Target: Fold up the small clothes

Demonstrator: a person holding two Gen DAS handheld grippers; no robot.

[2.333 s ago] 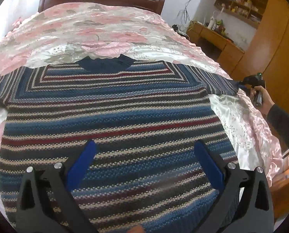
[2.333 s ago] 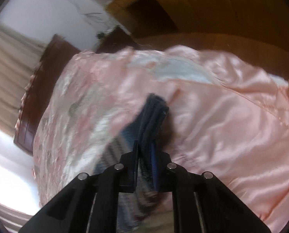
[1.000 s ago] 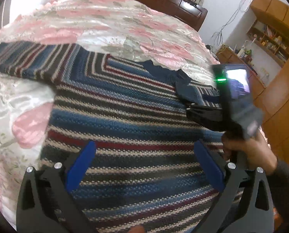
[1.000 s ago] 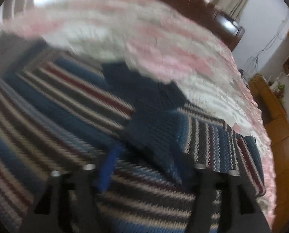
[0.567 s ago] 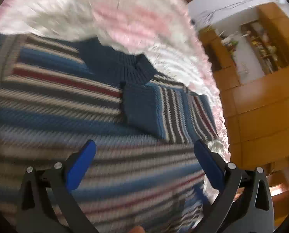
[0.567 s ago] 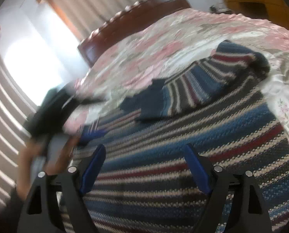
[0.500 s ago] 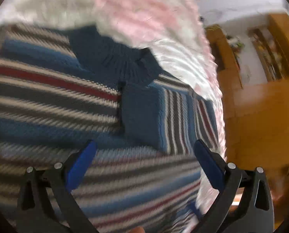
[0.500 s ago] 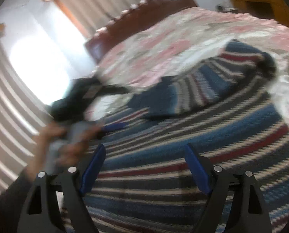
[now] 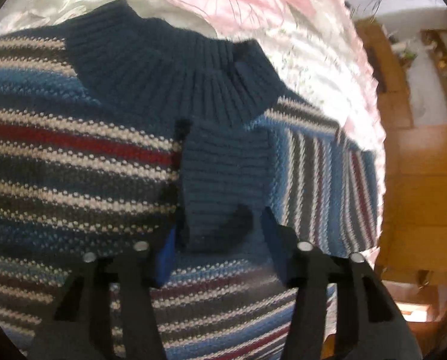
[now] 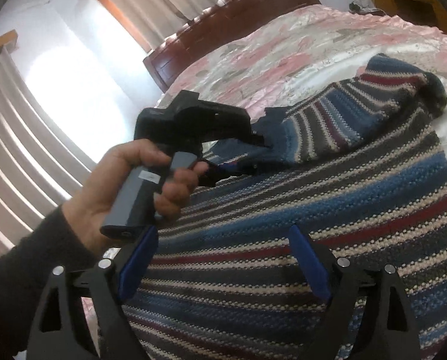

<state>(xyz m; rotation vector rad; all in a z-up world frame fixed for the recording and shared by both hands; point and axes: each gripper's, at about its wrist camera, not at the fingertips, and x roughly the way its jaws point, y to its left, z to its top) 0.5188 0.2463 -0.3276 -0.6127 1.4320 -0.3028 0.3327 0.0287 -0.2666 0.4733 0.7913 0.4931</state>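
Stripes of the knitted sweater (image 9: 58, 156) fill the left wrist view; the garment lies spread flat on the bed's floral pink cover (image 9: 313, 45). One sleeve (image 9: 319, 180) is folded inward across the chest, and its plain blue cuff (image 9: 223, 174) lies just below the ribbed collar (image 9: 175, 69). The left gripper (image 9: 219, 247) has its fingers half-closed, one on each side of the cuff; whether they pinch it cannot be told. In the right wrist view, a hand (image 10: 112, 180) at the left holds that gripper's handle. The right gripper (image 10: 223, 258) hangs over the sweater's body with its fingers wide apart, holding nothing.
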